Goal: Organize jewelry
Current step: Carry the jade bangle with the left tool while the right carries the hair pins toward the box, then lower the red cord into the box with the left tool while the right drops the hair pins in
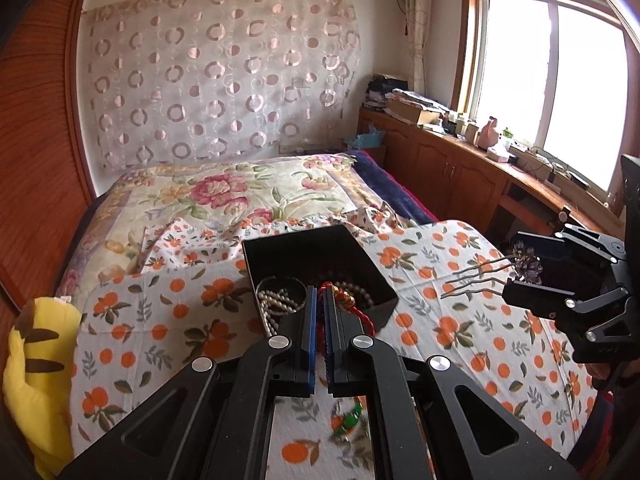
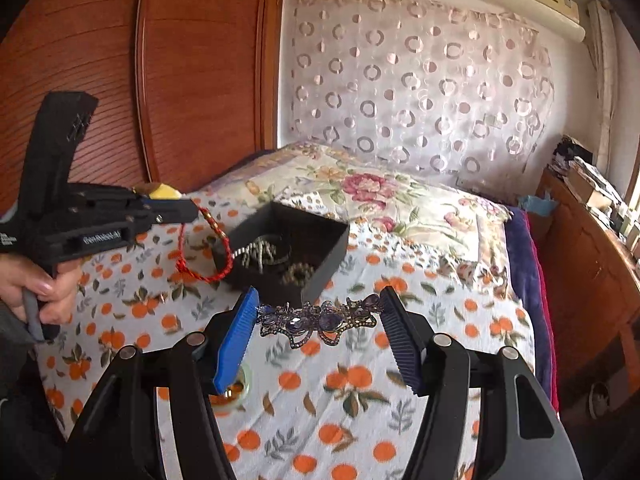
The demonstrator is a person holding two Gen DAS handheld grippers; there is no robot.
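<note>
A black open box point(image 1: 372, 268) sits on the orange-print cloth, with pearl strands point(image 1: 276, 300) inside. My left gripper point(image 1: 320, 292) hangs just in front of and above it, shut on a red cord bracelet point(image 1: 366, 322) with gold beads; the cord loops down over the box's near edge. In the right wrist view the same bracelet point(image 2: 200, 260) dangles from the left gripper point(image 2: 188, 208) beside the box point(image 2: 328, 256). My right gripper point(image 2: 318, 316) is shut on a purple jewelled hairpin point(image 2: 318, 320), held crosswise above the cloth. Its metal prongs point(image 1: 472, 280) point toward the box.
A green jade piece point(image 1: 346, 420) lies on the cloth point(image 1: 460, 320) under my left gripper, and a pale bangle point(image 2: 236, 394) lies under my right. A yellow plush toy point(image 1: 40, 360) lies at the left. A wooden cabinet point(image 1: 452, 168) lines the window side, a wardrobe point(image 2: 180, 80) the other.
</note>
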